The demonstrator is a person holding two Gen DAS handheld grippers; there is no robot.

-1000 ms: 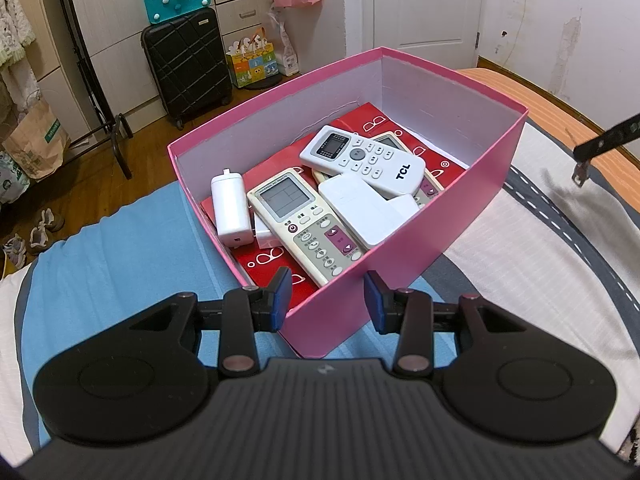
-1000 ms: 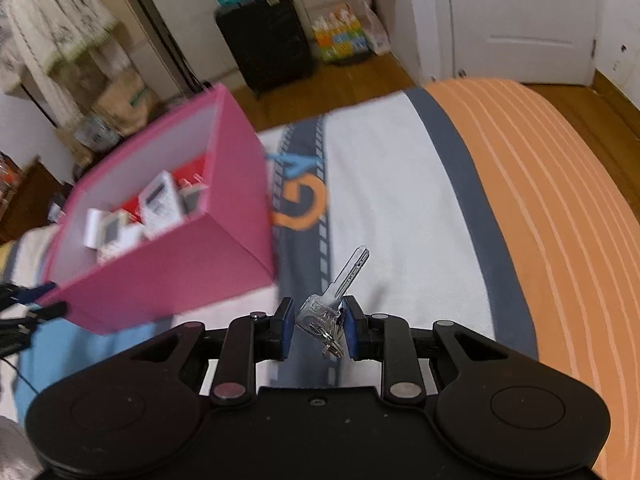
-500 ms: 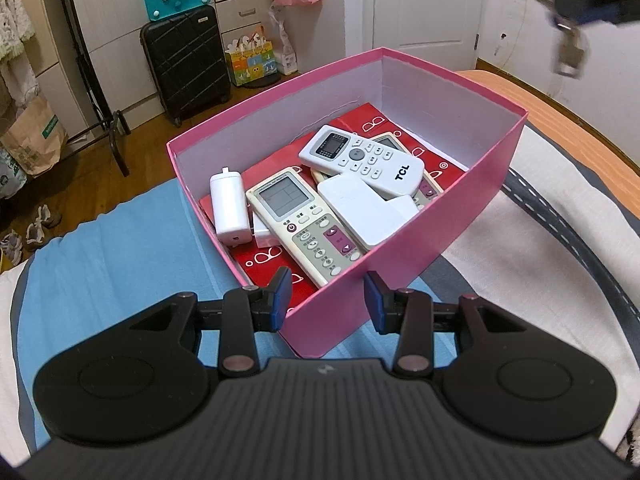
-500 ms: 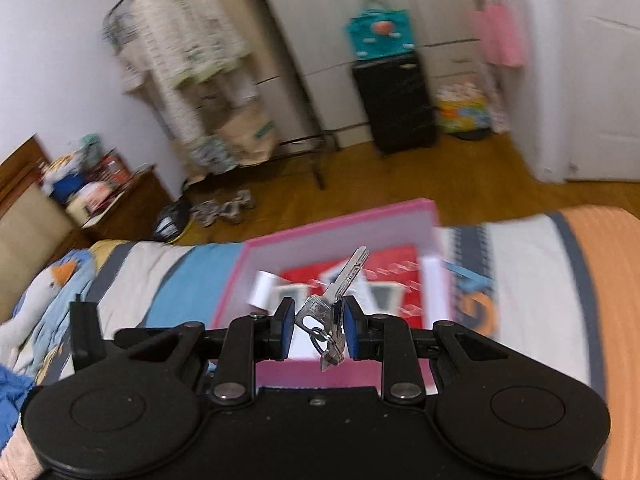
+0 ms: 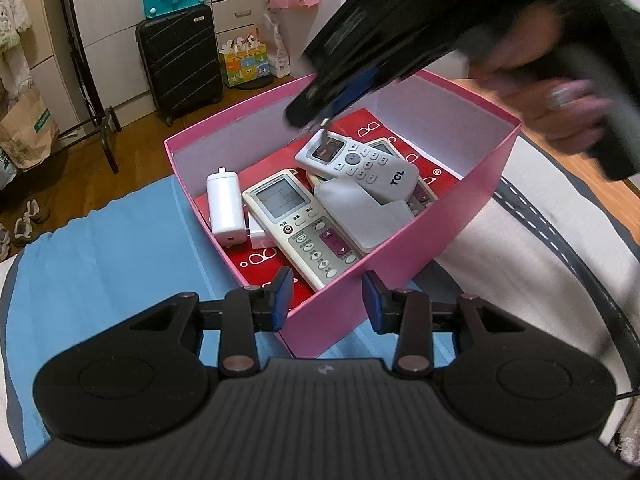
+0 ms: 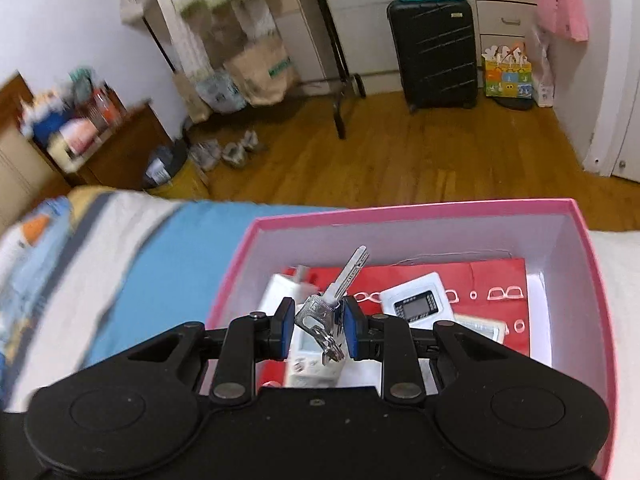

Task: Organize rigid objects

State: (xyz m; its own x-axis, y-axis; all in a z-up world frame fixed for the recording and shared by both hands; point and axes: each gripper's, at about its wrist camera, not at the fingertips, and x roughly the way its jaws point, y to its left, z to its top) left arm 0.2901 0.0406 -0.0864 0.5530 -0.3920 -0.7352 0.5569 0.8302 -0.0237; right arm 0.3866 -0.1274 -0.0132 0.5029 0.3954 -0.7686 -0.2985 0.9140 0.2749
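Note:
A pink box (image 5: 420, 236) stands on the bed and holds a white TCL remote (image 5: 360, 164), a grey-white remote (image 5: 304, 224), a white charger (image 5: 226, 208) and a flat white piece on a red bag. My left gripper (image 5: 326, 298) is shut on the box's near corner, one pad on each wall. A bunch of silver keys (image 6: 320, 312) is clamped in my right gripper (image 6: 314, 328), one key pointing up and forward. That gripper (image 5: 316, 120) hangs over the inside of the box (image 6: 400, 214), just above the TCL remote, with a hand (image 5: 560, 92) behind it.
The box rests on a bedspread, blue (image 5: 120, 260) on the left and white with dark stripes on the right. Past the bed are a wooden floor, a black suitcase (image 6: 436, 52), a clothes rack with bags (image 6: 256, 68) and a low cabinet (image 6: 80, 136).
My right gripper has carried the keys from over the striped bedspread to above the open box, rolling as it went. The left gripper and the box have stayed put.

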